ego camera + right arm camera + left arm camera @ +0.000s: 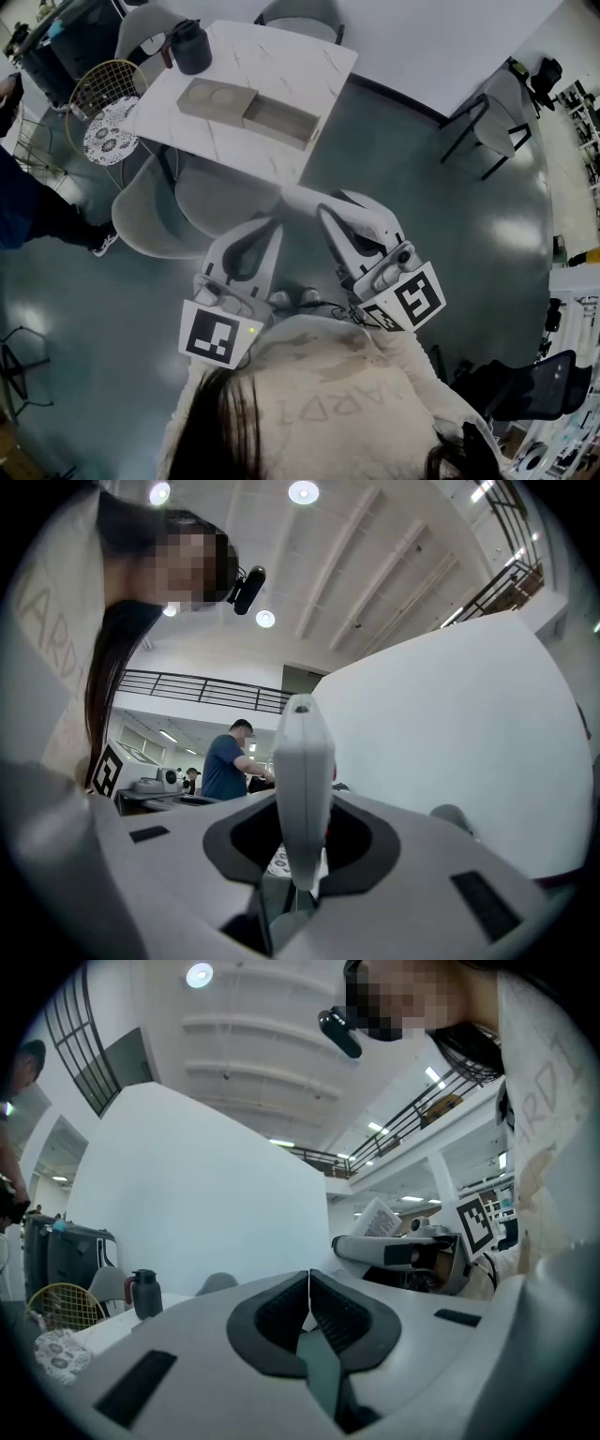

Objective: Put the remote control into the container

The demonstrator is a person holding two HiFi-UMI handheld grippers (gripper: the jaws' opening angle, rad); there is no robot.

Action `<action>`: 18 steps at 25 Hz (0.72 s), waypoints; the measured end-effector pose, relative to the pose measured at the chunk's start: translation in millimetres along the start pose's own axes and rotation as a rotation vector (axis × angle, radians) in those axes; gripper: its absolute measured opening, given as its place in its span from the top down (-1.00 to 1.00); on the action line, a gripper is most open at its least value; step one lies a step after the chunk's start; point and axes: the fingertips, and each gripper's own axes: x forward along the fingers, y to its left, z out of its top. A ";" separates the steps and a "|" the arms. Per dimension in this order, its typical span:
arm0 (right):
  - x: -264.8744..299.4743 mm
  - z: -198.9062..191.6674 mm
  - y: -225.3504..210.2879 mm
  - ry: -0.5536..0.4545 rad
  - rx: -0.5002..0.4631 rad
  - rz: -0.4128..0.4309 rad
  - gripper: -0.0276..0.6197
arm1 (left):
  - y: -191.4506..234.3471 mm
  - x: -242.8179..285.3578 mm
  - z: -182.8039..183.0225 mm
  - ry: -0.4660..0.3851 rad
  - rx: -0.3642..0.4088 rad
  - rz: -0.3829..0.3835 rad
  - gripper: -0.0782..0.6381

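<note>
A white remote control (302,780) stands edge-on between the pads of my right gripper (302,808), which is shut on it. In the head view the right gripper (330,210) is held over the floor near the table's front corner, with the remote (302,198) sticking out past its tips. My left gripper (273,225) hangs beside it, just left. Its jaws (308,1275) are shut with nothing between them. The container (247,112), a flat wooden box with an open tray end, lies on the white table (309,56).
A black jug (190,47) stands at the table's far left corner. Grey chairs (155,211) sit at the near and far sides. A racket (101,86) and a patterned round stool (110,132) are at the left. A person's leg (42,217) shows at the left edge.
</note>
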 end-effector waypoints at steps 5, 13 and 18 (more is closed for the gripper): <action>13.8 -7.6 -5.5 0.008 -0.007 -0.015 0.62 | 8.3 -1.5 -4.1 -0.005 -0.006 -0.015 0.74; 41.5 -24.4 -41.1 0.047 -0.022 -0.026 0.62 | 21.9 16.3 -12.2 0.009 -0.033 -0.024 0.74; 65.4 -41.9 -78.8 0.083 -0.033 -0.010 0.62 | 38.4 40.8 -14.4 0.011 -0.028 0.007 0.74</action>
